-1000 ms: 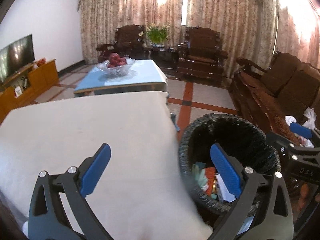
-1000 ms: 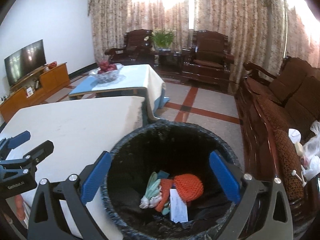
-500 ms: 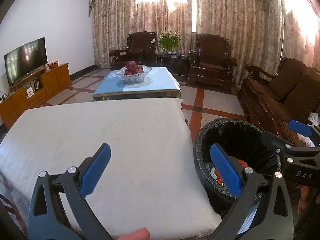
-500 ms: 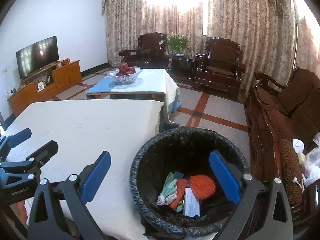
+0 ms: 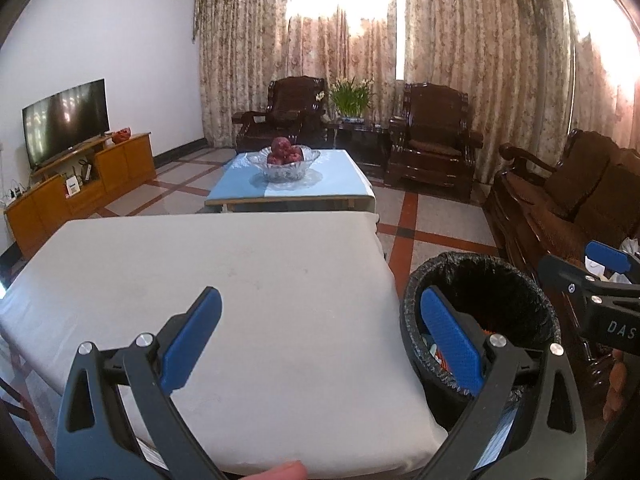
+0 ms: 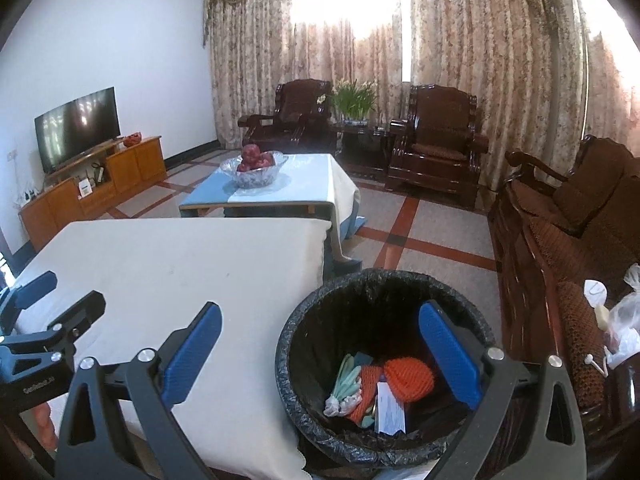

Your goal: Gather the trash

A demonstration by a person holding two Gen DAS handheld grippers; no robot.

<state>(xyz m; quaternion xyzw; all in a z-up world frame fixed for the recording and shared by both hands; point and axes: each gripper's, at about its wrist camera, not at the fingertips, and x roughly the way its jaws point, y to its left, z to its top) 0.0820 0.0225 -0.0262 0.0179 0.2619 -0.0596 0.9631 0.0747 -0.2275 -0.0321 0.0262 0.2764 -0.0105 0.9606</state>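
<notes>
A black-lined trash bin [image 6: 380, 288] stands on the floor right of the white-clothed table [image 6: 180, 264]; it also shows in the left wrist view [image 5: 480, 272]. Inside lie an orange net [image 6: 408, 378], pale green wrappers [image 6: 346, 376] and a white paper slip [image 6: 390, 410]. My right gripper [image 6: 320, 356] is open and empty, held above the bin's near left rim. My left gripper [image 5: 320, 344] is open and empty over the table's [image 5: 240, 280] near right part. Each gripper shows at the edge of the other's view.
A coffee table [image 5: 320, 188] with a glass fruit bowl [image 5: 283, 162] stands beyond. A dark wooden sofa [image 6: 580, 240] with plastic bags [image 6: 620, 324] runs along the right. Two armchairs [image 5: 434, 140] and a plant stand at the curtains. A TV cabinet [image 5: 80, 184] is left.
Both grippers have drawn back and risen; the bin and table look smaller and farther. The bin has slid right in both views. Both stay open.
</notes>
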